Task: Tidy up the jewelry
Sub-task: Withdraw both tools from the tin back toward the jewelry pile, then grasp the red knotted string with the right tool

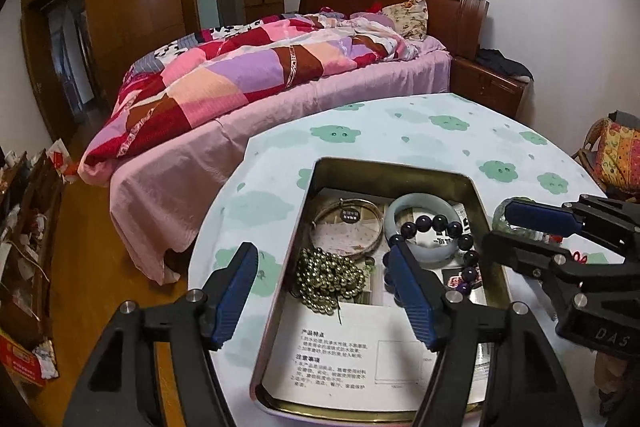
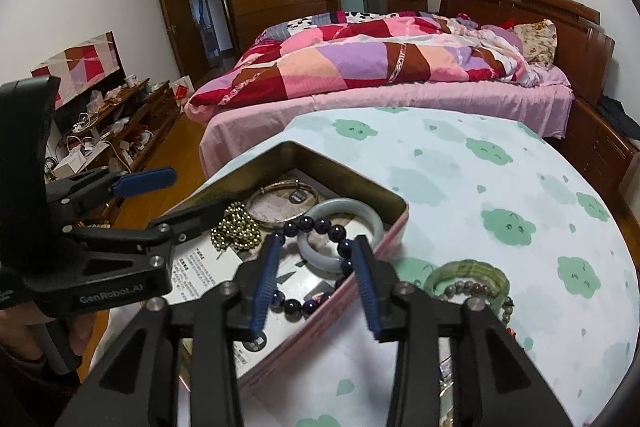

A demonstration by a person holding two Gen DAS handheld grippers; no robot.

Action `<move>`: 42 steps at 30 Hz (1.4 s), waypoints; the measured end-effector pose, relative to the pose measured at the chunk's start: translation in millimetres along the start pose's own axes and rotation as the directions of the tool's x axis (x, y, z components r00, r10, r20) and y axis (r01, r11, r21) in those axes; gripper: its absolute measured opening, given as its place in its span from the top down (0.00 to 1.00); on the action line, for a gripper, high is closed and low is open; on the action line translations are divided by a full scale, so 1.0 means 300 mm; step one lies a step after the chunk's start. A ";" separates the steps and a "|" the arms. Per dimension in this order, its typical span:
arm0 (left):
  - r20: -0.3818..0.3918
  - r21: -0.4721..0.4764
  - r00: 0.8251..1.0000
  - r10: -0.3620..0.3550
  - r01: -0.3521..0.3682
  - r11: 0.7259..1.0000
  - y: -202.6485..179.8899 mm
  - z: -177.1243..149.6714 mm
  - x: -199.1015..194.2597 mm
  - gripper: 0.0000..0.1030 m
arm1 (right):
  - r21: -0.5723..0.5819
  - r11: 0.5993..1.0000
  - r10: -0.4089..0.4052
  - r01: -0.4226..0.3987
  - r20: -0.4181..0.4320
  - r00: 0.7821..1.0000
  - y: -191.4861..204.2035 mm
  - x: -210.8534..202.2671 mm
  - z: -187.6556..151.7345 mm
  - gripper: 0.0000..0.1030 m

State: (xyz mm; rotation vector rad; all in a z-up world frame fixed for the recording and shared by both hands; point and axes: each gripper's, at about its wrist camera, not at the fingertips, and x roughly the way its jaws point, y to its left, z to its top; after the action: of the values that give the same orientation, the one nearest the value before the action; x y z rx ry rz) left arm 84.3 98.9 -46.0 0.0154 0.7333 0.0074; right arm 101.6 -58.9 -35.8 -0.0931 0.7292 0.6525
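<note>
Both grippers hover over the open tin (image 1: 496,259) on the tabletop (image 2: 460,163).

The left gripper (image 1: 324,291) reaches over the tin's near end, jaws wide and empty. The right gripper (image 2: 316,275) straddles the pink side wall, jaws parted and empty, above the dark beads (image 2: 320,227). The green bangle (image 2: 468,273) lies just outside.

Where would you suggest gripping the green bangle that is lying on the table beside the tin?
Probably the near arc of the green bangle, coming from above with one finger inside the ring and one outside. It lies flat on the table, so its rim is the only thin part to pinch. A brown bead bracelet rests partly across it, so take a bare stretch of the band.
</note>
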 end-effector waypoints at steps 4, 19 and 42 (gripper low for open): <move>0.006 -0.035 1.000 -0.020 0.021 0.999 -0.008 -0.020 -0.028 0.34 | 0.005 1.000 -0.004 0.004 -0.002 1.000 -0.021 -0.040 -0.030 0.55; -0.006 0.036 0.994 -0.107 0.107 0.994 -0.210 -0.078 -0.070 0.34 | 0.173 0.966 -0.183 0.191 -0.061 0.981 -0.279 -0.209 -0.258 0.45; -0.021 0.155 0.984 -0.176 0.177 0.972 -0.419 -0.096 -0.054 0.34 | 0.173 0.952 -0.230 0.253 -0.143 0.963 -0.309 -0.154 -0.291 0.56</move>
State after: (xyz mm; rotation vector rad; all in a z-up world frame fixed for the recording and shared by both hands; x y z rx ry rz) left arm 53.1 -26.8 -58.5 0.1001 0.7392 -0.2210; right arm 78.6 -183.1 -84.6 -0.0454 0.8781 0.3423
